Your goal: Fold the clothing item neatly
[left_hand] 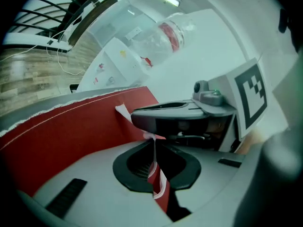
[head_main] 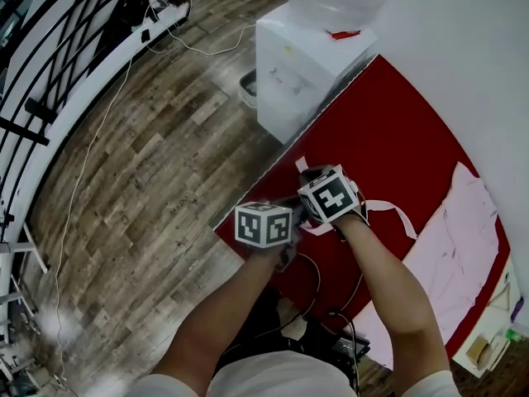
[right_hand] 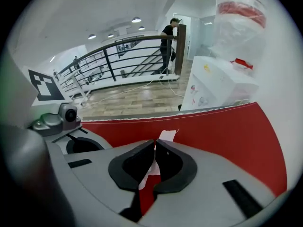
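A red garment [head_main: 388, 155] with white strips [head_main: 398, 210] lies spread over the table. Both grippers meet at its near-left corner. My left gripper [head_main: 291, 215] is shut on a fold of red cloth with white trim [left_hand: 158, 186], which runs up between its jaws. My right gripper [head_main: 312, 177] sits just beyond it, also shut on the red and white fabric [right_hand: 149, 174], with a white tab [right_hand: 166, 136] poking out past its tips. In the left gripper view the right gripper's body [left_hand: 189, 115] crosses right in front of my left gripper [left_hand: 154, 143]. My right gripper [right_hand: 155, 145] points steeply down at the cloth.
A pink garment [head_main: 463, 246] lies on the table's right part. A white water dispenser [head_main: 306, 64] stands at the table's far-left corner. Wooden floor [head_main: 140, 188] with cables and a black railing [head_main: 58, 73] lie to the left. A person stands by the railing [right_hand: 168, 44].
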`<action>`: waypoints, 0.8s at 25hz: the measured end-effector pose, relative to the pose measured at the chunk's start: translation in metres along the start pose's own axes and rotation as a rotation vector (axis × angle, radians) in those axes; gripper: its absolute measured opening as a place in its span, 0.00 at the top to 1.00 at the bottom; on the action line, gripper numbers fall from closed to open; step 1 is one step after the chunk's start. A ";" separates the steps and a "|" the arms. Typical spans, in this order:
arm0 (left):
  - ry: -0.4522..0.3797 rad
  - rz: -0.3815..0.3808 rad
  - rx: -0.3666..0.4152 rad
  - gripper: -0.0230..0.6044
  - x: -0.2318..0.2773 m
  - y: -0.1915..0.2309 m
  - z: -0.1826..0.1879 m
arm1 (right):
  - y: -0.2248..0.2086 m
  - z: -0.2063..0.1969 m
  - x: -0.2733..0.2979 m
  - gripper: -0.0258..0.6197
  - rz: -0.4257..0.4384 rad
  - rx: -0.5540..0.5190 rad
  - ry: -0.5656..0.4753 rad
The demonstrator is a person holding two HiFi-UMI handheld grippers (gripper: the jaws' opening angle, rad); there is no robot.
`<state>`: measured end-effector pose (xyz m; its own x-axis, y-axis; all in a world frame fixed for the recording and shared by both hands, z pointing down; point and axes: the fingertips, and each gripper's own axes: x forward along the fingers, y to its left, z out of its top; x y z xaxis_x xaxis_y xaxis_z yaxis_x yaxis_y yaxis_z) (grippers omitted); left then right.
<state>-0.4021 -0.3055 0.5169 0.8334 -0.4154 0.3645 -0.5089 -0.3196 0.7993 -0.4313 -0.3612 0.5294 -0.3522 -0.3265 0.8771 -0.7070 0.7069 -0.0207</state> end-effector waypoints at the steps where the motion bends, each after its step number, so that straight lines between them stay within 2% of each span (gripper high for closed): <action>1: -0.001 -0.001 0.014 0.94 0.000 -0.002 0.001 | -0.002 0.000 -0.006 0.92 -0.009 0.018 -0.018; 6: -0.016 -0.024 0.103 0.94 0.005 -0.024 0.011 | -0.018 0.001 -0.044 0.92 -0.040 0.135 -0.142; 10: -0.001 -0.058 0.176 0.94 0.018 -0.051 0.013 | -0.029 -0.008 -0.077 0.92 -0.073 0.160 -0.235; 20: 0.082 -0.131 0.336 0.94 0.062 -0.120 -0.009 | -0.070 -0.063 -0.149 0.92 -0.193 0.246 -0.335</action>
<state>-0.2875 -0.2846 0.4476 0.9037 -0.2874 0.3175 -0.4279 -0.6331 0.6451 -0.2906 -0.3226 0.4300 -0.3501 -0.6514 0.6731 -0.8896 0.4563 -0.0212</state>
